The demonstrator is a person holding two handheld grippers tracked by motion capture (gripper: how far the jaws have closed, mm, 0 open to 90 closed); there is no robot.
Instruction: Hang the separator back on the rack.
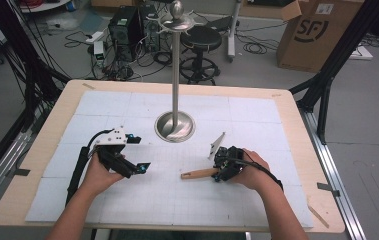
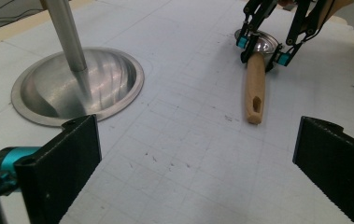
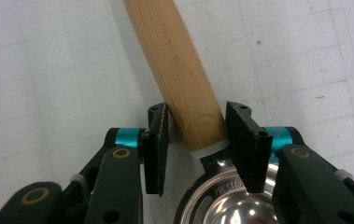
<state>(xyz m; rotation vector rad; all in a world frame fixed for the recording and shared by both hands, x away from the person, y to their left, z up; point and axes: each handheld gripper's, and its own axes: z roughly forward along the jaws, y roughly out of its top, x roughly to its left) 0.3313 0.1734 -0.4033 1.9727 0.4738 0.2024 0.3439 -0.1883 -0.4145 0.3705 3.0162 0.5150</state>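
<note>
Strainer (image 3: pixel 230 205) with a wooden handle (image 3: pixel 179 70) lies flat on the white mat (image 1: pixel 127 200), just ahead of my right hand (image 1: pixel 252 172). I judge it light and stiff, the steel bowl slick, so the handle's neck is the place to grip. My right gripper (image 3: pixel 197 140) straddles that neck, jaws part-open, one pad (image 3: pixel 242 140) touching wood (the other a sliver off). My left gripper (image 2: pixel 193 163) hangs wide open, empty, near the steel stand's base (image 2: pixel 79 84).
</note>
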